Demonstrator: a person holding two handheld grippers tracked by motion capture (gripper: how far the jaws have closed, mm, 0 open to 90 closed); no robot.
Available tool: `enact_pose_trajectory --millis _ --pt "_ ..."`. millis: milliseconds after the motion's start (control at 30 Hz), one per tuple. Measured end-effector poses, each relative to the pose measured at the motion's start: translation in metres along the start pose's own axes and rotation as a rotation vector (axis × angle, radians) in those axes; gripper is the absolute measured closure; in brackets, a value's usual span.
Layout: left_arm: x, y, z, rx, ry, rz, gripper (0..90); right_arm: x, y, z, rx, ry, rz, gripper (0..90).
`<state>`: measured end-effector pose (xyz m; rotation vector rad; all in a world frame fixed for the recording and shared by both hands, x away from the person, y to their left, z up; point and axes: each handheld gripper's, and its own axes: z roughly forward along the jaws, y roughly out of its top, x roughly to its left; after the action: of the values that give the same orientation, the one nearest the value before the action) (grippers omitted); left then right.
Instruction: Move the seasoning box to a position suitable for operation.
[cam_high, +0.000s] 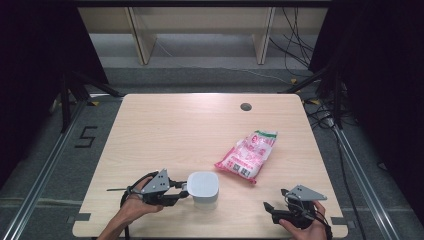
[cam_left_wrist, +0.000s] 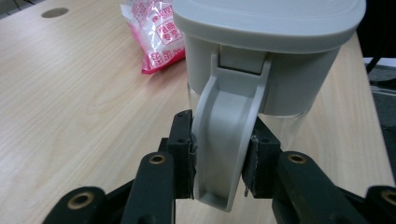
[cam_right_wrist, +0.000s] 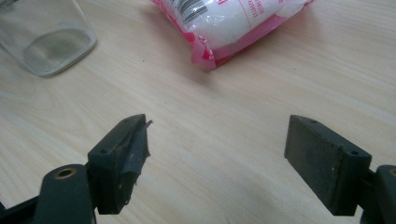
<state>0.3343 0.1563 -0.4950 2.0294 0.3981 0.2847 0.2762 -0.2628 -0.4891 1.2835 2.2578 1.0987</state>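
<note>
A clear jar with a grey lid (cam_high: 203, 188) stands near the table's front edge; its grey lid (cam_left_wrist: 275, 21) fills the top of the left gripper view. My left gripper (cam_high: 184, 190) is shut on the jar's grey handle (cam_left_wrist: 224, 140), with a pad pressed to each side of it. A pink and white plastic bag of white grains (cam_high: 248, 155) lies flat to the right of the jar, also seen in the left gripper view (cam_left_wrist: 154, 32) and the right gripper view (cam_right_wrist: 233, 23). My right gripper (cam_high: 272, 209) rests open at the front right, nothing between its jaws. The jar's glass base (cam_right_wrist: 46, 39) appears at upper left there.
The wooden table (cam_high: 175, 130) has a round cable hole (cam_high: 245, 106) near its far edge. Tripod legs and cables stand on the floor at both sides. Wooden furniture legs rise beyond the table.
</note>
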Motion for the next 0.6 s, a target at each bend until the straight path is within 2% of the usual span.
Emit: enact_pose_trajectory --millis 133,167,200,267,300,400,433,500,533,567,600 --pt "-0.001 -0.001 0.002 -0.015 0.017 -0.01 68.6 0.001 0.0 -0.001 0.004 0.002 0.017 22.6" --pt "-0.001 -0.001 0.003 -0.02 0.04 -0.018 68.6 0.0 0.0 0.0 0.0 0.001 -0.003 22.6" --pt "-0.001 -0.001 0.003 -0.016 0.06 -0.023 68.8 -0.003 0.0 0.0 -0.013 -0.012 -0.043 22.5" --pt "0.001 0.0 0.005 -0.024 0.091 -0.025 69.1 -0.002 0.0 0.0 -0.011 -0.006 -0.035 22.6" --pt "0.004 -0.001 0.006 -0.028 0.112 -0.041 69.8 -0.002 0.001 0.0 -0.012 -0.008 -0.043 22.6" --pt "0.007 -0.001 0.007 -0.028 0.12 -0.061 70.5 -0.002 0.0 0.0 -0.011 -0.006 -0.041 22.6" --pt "0.007 0.0 0.007 -0.027 0.134 -0.06 70.5 -0.002 0.0 0.0 -0.012 -0.006 -0.042 22.6" --pt "0.008 0.0 0.007 -0.022 0.13 -0.059 70.7 -0.003 0.001 0.0 -0.014 -0.009 -0.045 22.6" --pt "0.01 0.0 0.007 -0.023 0.126 -0.038 70.8 -0.003 0.001 0.0 -0.01 -0.003 -0.04 22.5" --pt "0.009 -0.001 0.006 -0.027 0.137 -0.061 70.8 -0.003 0.0 0.0 -0.013 -0.007 -0.043 22.6" --pt "0.01 -0.001 0.006 -0.024 0.135 -0.06 70.8 -0.003 0.0 0.0 -0.013 -0.007 -0.043 22.6"
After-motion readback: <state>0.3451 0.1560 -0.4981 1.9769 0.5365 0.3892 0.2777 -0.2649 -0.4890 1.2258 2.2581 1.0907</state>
